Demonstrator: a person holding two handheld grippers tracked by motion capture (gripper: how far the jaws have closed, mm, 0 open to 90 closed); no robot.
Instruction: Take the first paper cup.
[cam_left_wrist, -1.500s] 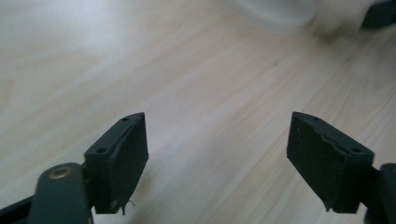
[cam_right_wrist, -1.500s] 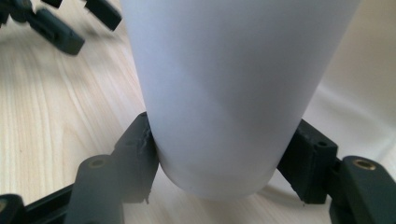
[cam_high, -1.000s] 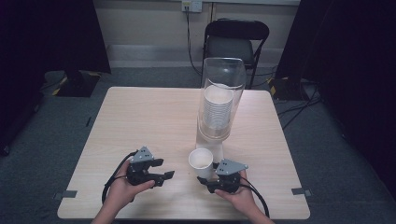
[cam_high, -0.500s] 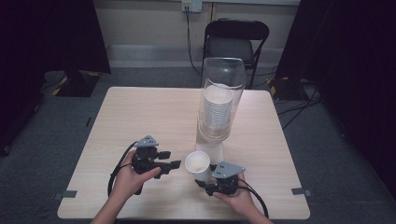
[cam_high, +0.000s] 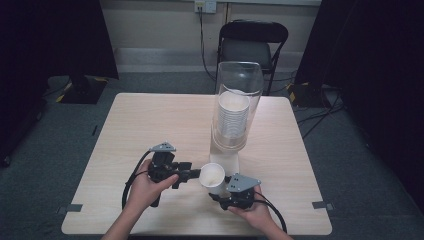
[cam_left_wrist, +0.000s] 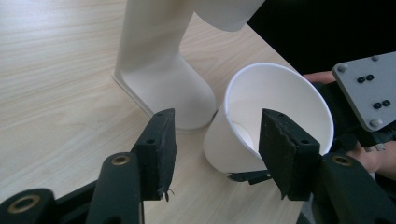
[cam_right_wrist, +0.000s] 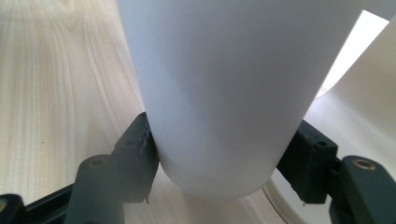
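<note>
A white paper cup (cam_high: 212, 176) is held near the table's front edge, tilted with its mouth toward the left. My right gripper (cam_high: 217, 190) is shut on its lower body; in the right gripper view both pads (cam_right_wrist: 140, 149) press the cup (cam_right_wrist: 219, 70). My left gripper (cam_high: 194, 176) points right at the cup's mouth. Its jaws have just been closing. In the left gripper view the left gripper (cam_left_wrist: 217, 121) stands open around the near rim of the cup (cam_left_wrist: 280, 93); the left pad (cam_left_wrist: 161, 140) is clear of it, and the right pad crosses the mouth.
A cup dispenser (cam_high: 236, 90), a clear tube with a stack of white cups on a white stand (cam_left_wrist: 154, 56), rises just behind the cup. The wooden table (cam_high: 150, 125) spreads to the left and behind. A black chair (cam_high: 252, 45) stands beyond its far edge.
My left gripper has moved right and slightly up to the cup's mouth, with its jaws narrower. The right gripper and cup stay almost in place.
</note>
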